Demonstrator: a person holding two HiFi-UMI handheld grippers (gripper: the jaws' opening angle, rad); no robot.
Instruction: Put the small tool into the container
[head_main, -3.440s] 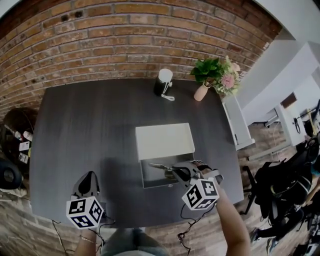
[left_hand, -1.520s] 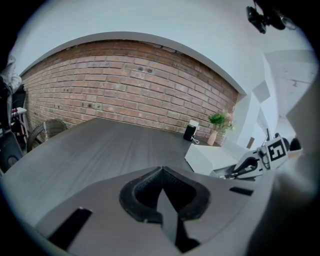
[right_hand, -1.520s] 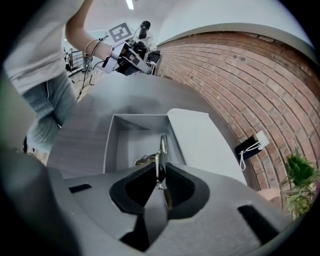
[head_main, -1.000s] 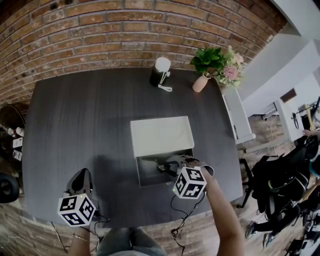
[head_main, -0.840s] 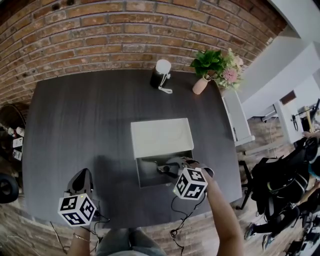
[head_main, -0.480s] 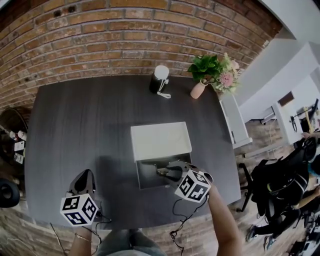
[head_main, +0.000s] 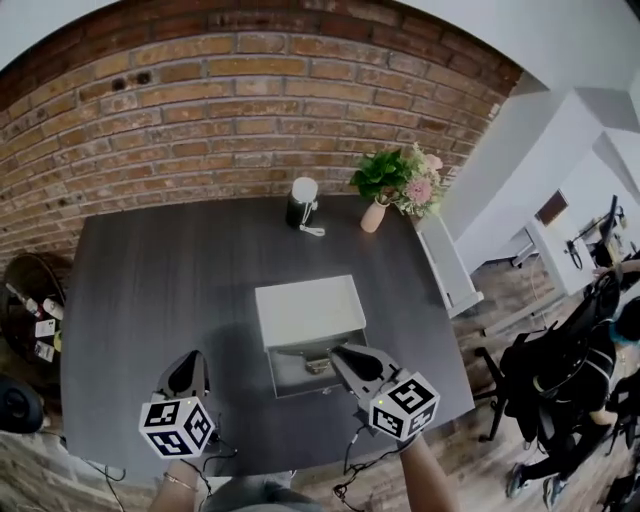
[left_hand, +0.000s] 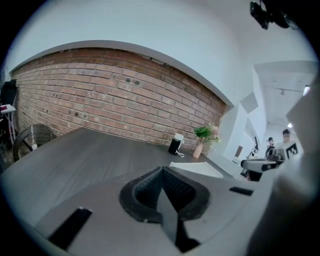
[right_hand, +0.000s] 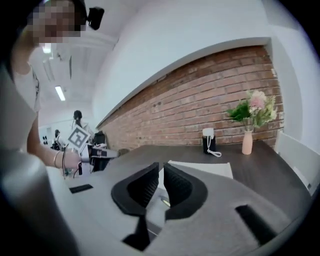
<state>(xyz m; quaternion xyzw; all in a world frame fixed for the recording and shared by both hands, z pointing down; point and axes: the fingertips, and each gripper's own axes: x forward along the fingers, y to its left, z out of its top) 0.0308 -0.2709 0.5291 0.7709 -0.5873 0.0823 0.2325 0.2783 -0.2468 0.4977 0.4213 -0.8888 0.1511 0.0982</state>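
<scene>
On the table (head_main: 150, 270), head view: the tool (head_main: 318, 363) lay inside the open container (head_main: 290, 380), just beside the right gripper (head_main: 345, 358); the left gripper (head_main: 187, 372) sat well apart. Left gripper view: pads pressed together, empty. Right gripper view: jaws closing, narrow gap, nothing between them; tool visible beyond. Judged light, stiff, slender, possibly slippery; best pinched mid-length.
</scene>
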